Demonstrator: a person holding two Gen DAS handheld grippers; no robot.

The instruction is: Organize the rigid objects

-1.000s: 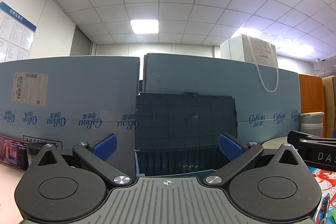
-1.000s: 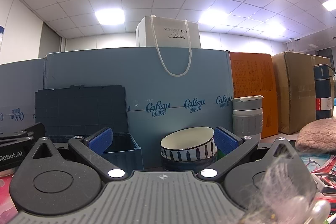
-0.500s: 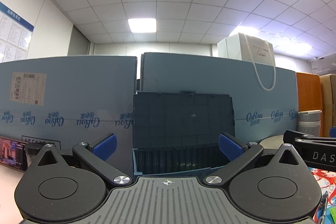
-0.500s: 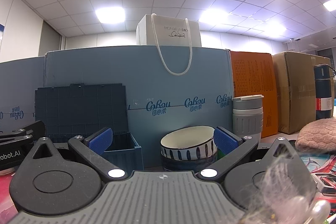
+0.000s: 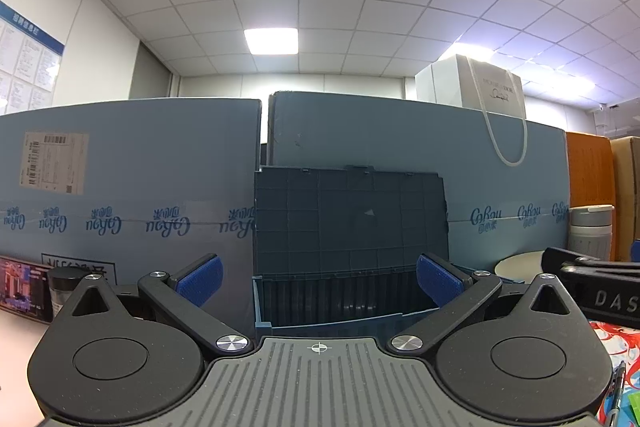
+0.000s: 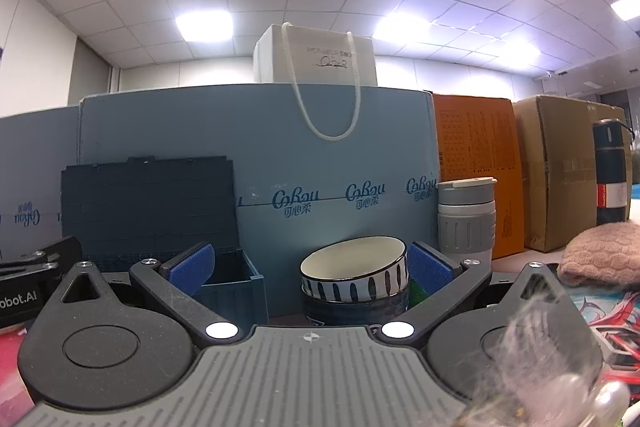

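A dark blue storage box [image 5: 340, 303] with its lid [image 5: 348, 219] raised stands straight ahead of my left gripper [image 5: 319, 277], which is open and empty. The box also shows in the right wrist view [image 6: 236, 287], at the left. My right gripper [image 6: 310, 265] is open and empty, facing a striped white bowl [image 6: 354, 273] stacked on a dark bowl [image 6: 352, 309]. A grey lidded cup [image 6: 466, 217] stands right of the bowls. The right gripper's body shows at the right of the left wrist view [image 5: 600, 291].
Blue cardboard panels [image 5: 132, 195] wall the back. A white gift bag [image 6: 316, 61] sits on top. An orange box [image 6: 476, 171], brown carton [image 6: 568, 171] and dark flask [image 6: 610, 179] stand at right. A pink knit item [image 6: 600, 255] lies right. A small jar [image 5: 66, 287] stands left.
The left wrist view has tilted slightly, so the box and panels sit a little lower and closer. The right gripper view is nearly unchanged. Both grippers stay open.
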